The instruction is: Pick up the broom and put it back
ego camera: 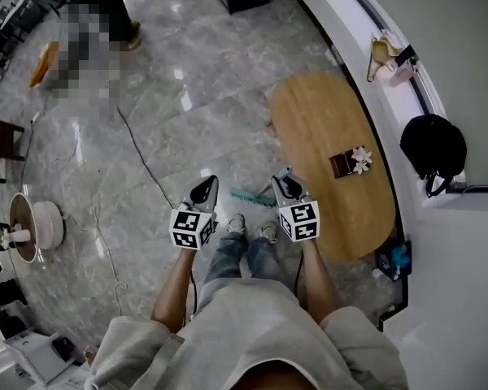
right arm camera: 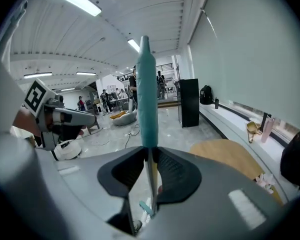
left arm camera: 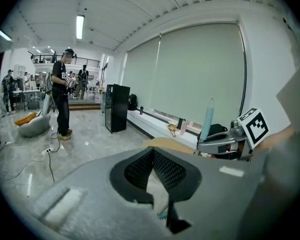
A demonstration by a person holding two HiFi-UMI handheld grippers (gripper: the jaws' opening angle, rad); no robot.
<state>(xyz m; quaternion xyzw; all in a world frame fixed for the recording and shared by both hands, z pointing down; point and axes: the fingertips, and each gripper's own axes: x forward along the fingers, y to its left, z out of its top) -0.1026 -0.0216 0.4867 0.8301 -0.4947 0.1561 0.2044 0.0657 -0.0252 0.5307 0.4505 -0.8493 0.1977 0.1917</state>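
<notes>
Left fingers (left arm camera: 140,170) are seen closed, tips together, with nothing between them. The left gripper (ego camera: 203,192) is held empty, beside the right one and apart from it. The broom (right arm camera: 146,91) lies to the right of the left fingers and is not touched by them; in the left gripper view its teal grip (left arm camera: 208,118) is seen standing up out of the other gripper. The brush head (ego camera: 252,197) is seen low between the two grippers, off the floor (ego camera: 187,80).

Right fingers (right arm camera: 172,173) are closed narrow on the thin metal shaft (right arm camera: 150,184) of the broom. The long axis is carried near upright and crosses the fingers: teal grip above the fingertips, brush head below them. The broom is judged to be carried by the right gripper (ego camera: 286,187) alone, so that hand is the nearer one for the put-back. The spot for the put-back cannot be told.

The wooden counter (ego camera: 325,128) lies to the right of the right fingers. Swing of the thin shaft in the pinch is judged the risk. The left fingers are free to steady the grip.
</notes>
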